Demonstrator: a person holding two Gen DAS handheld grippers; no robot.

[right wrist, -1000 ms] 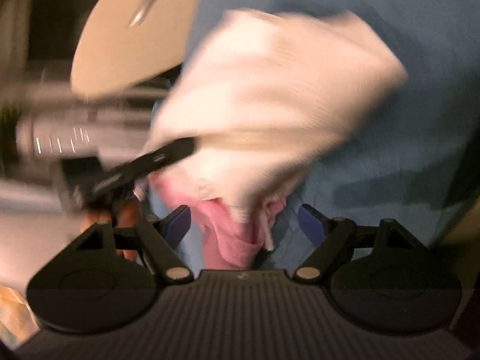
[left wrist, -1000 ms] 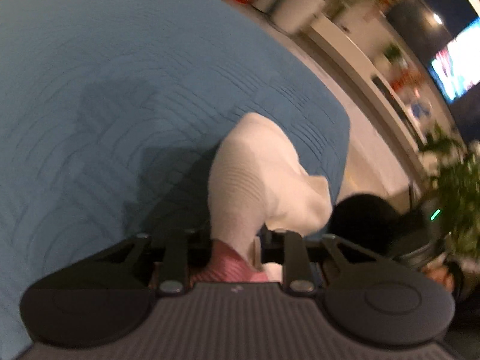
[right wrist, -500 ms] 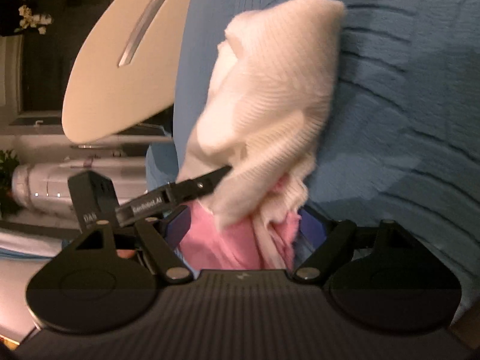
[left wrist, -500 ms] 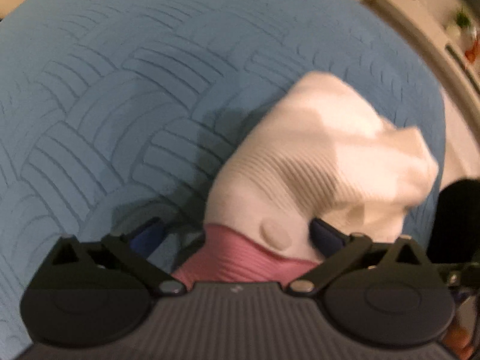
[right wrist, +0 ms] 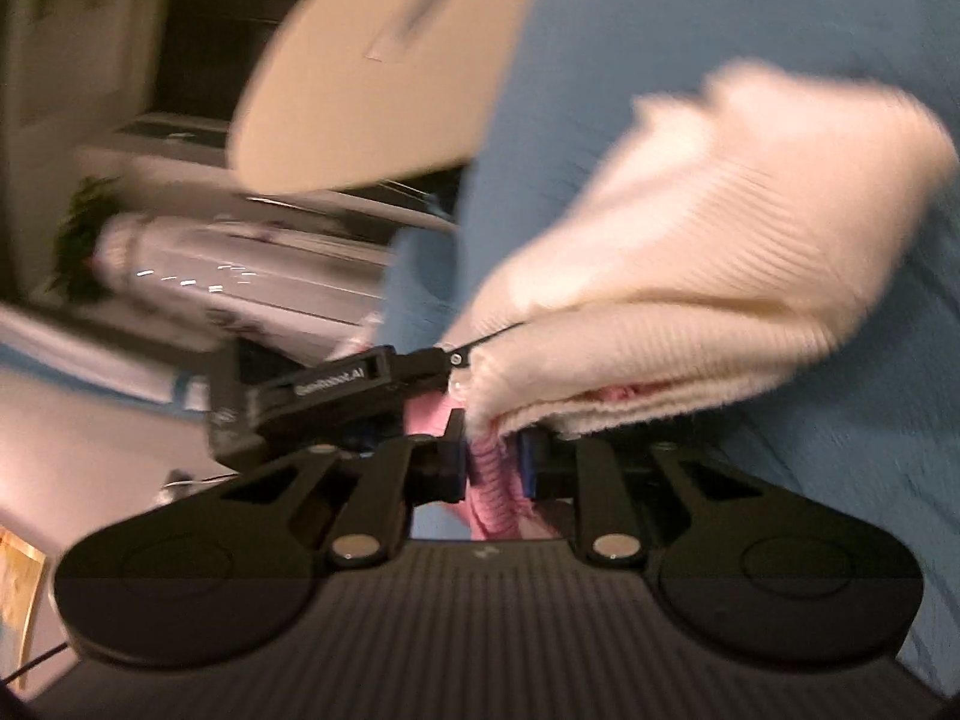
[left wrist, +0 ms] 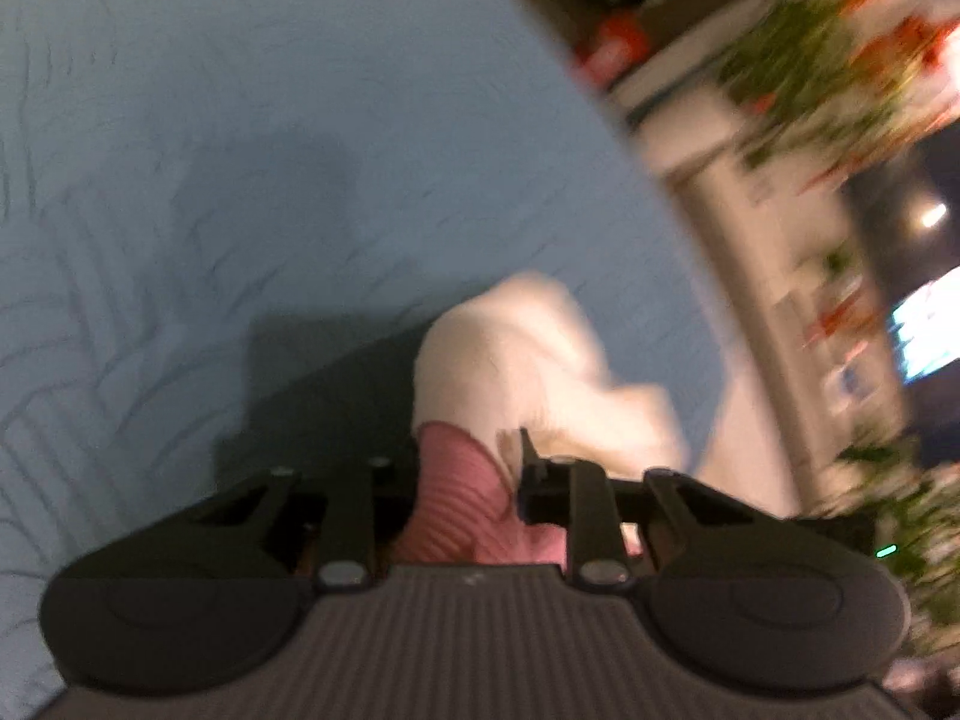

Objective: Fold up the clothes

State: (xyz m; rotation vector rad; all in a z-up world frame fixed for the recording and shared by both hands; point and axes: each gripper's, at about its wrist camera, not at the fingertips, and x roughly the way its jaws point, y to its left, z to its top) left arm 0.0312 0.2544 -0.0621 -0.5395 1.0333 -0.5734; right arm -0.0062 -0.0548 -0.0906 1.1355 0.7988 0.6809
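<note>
A ribbed cream and pink knit garment [right wrist: 708, 258] hangs bunched over the blue quilted bed cover [right wrist: 720, 12]. My right gripper [right wrist: 492, 462] is shut on its pink edge. My left gripper [left wrist: 462, 480] is shut on the same garment [left wrist: 528, 372] at its pink part, and it also shows in the right wrist view [right wrist: 336, 390], close to the left of my right gripper. The cream part droops away from both grippers above the bed cover [left wrist: 240, 150]. Both views are blurred.
A beige oval board [right wrist: 372, 66] stands beyond the bed's edge. Shelves with plants [left wrist: 828, 60] and a lit screen [left wrist: 930, 324] lie to the right of the bed. The floor [right wrist: 90, 450] is at the left.
Both grippers have closed on the garment's pink edge; half a second ago their jaws stood apart around it. The garment has lifted and swung, and both cameras have turned.
</note>
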